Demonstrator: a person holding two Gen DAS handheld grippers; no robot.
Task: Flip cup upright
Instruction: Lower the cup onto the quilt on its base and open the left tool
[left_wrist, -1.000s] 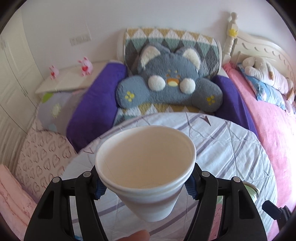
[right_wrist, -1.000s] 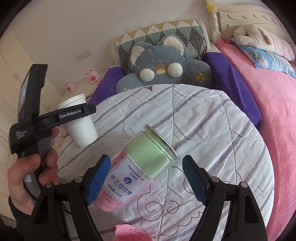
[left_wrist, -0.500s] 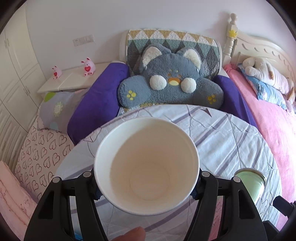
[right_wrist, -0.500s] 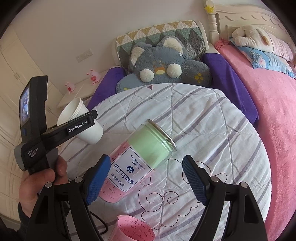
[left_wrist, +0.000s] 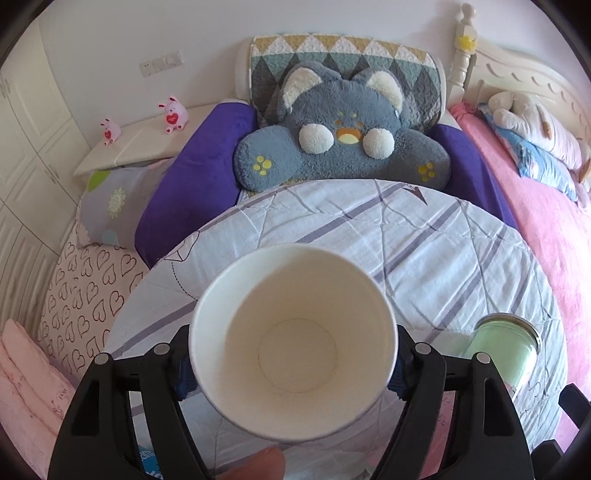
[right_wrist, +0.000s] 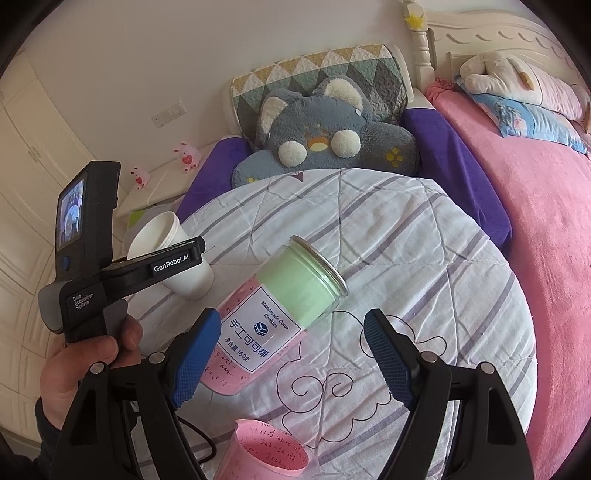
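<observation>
Two hand-held grippers are in view. The left hand-held gripper (left_wrist: 293, 363) is closed on the cup (left_wrist: 291, 343), its blue pads pressed to the cup's sides; the cup is white paper, tilted, with its open mouth turned toward the left wrist camera so the bare inside and round bottom show. In the right wrist view the cup (right_wrist: 173, 254) hangs at the left, above the near-left part of the worktop (right_wrist: 424, 258), mouth pointing up and to the left, base down and to the right. The finger of that gripper reads "GenRobot.AI" and its body reads "Data Acquisition System"; a small lit screen sits on its upright back. A hand (right_wrist: 85, 365) grips its handle.

The right hand-held gripper (right_wrist: 291, 363) is wide open and holds nothing. Between and beyond its fingers a jar (right_wrist: 280, 317) lies on its side on the striped cloth, green at the far end, pink at the near end. Its white label reads "Handmade Cocoa Cookies", with Chinese characters and "160". At the near edge a pink cup (right_wrist: 271, 456) carries handwritten figures too small to read.
</observation>
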